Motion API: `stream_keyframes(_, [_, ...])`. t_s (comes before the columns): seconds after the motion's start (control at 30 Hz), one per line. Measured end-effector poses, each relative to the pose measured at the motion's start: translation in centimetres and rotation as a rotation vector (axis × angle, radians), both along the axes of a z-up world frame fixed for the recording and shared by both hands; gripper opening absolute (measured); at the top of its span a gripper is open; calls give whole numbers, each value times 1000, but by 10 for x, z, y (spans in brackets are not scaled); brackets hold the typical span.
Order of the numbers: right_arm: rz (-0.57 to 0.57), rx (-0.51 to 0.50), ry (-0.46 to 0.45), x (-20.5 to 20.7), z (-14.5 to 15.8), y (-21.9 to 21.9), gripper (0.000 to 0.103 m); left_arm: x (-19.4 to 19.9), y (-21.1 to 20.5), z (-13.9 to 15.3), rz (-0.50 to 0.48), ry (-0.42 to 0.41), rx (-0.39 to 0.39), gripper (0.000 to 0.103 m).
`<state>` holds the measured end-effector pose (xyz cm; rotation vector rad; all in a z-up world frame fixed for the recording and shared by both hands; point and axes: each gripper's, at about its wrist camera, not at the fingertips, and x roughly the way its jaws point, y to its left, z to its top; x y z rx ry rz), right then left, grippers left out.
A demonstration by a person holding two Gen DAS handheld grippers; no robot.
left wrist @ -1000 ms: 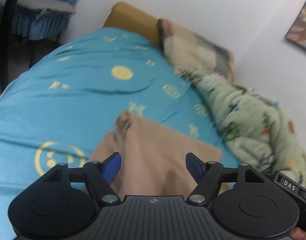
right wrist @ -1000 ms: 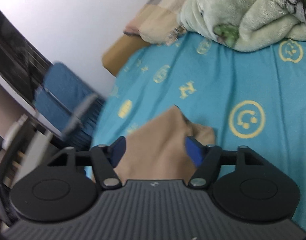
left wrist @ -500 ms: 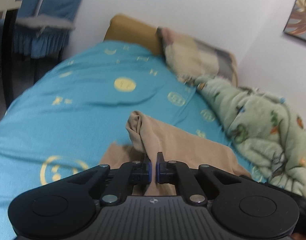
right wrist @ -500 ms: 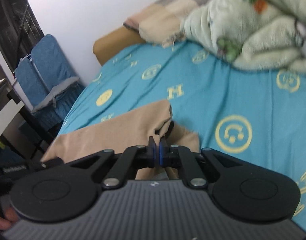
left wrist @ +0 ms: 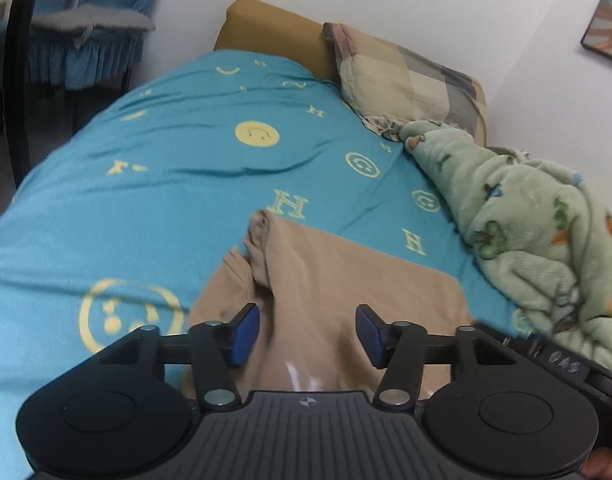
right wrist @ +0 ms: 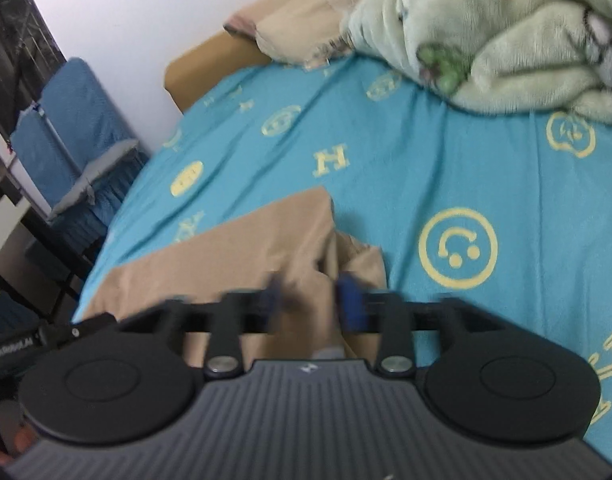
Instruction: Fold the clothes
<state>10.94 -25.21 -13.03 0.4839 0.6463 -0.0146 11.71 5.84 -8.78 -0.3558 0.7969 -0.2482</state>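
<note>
While the tan garment (left wrist: 345,292) lies folded on the turquoise bedsheet (left wrist: 146,200) beside a green fleece blanket (left wrist: 545,232), we hold our left gripper (left wrist: 307,332) just over it, jaws wide apart and empty. Our right gripper (right wrist: 311,300) is blurred, its blue pads (right wrist: 349,300) parted over the cloth's bunched corner.

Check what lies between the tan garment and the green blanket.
Only bare blue bedsheet separates the tan garment from the green blanket; the left wrist view shows it clearly.
</note>
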Motion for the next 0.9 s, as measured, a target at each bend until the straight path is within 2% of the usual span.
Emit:
stream_keyframes(0.03, [-4, 9, -12, -6, 5, 0, 90, -8, 2, 4, -2, 4, -13, 63])
stream_keyframes(0.1, [-12, 34, -29, -18, 15, 1, 87, -28, 6, 13, -2, 2, -40, 73])
stream_keyframes(0.17, [-19, 47, -40, -31, 23, 2, 87, -48, 10, 21, 2, 10, -78, 79])
stream_keyframes(0.3, [-30, 38, -24, -57, 35, 7, 87, -87, 22, 26, 56, 50, -228, 83])
stream_keyframes(0.37, [-39, 70, 2, -69, 36, 6, 87, -101, 27, 20, 84, 89, -296, 83])
stream_keyframes(0.47, [-79, 184, 48, -87, 33, 0, 87, -114, 31, 6, 116, 161, -381, 83])
stream_keyframes(0.57, [-106, 383, 80, -105, 21, -9, 88, -113, 34, -11, 156, 228, -461, 83])
stream_keyframes(0.73, [-134, 702, 164, -112, -19, -10, 89, -106, 40, -37, 221, 326, -583, 82])
stream_keyframes(0.8, [-145, 771, 178, -108, -31, -9, 87, -104, 39, -40, 217, 333, -595, 82])
stream_keyframes(0.9, [-171, 819, 216, -98, -47, -7, 78, -100, 33, -45, 203, 351, -617, 82])
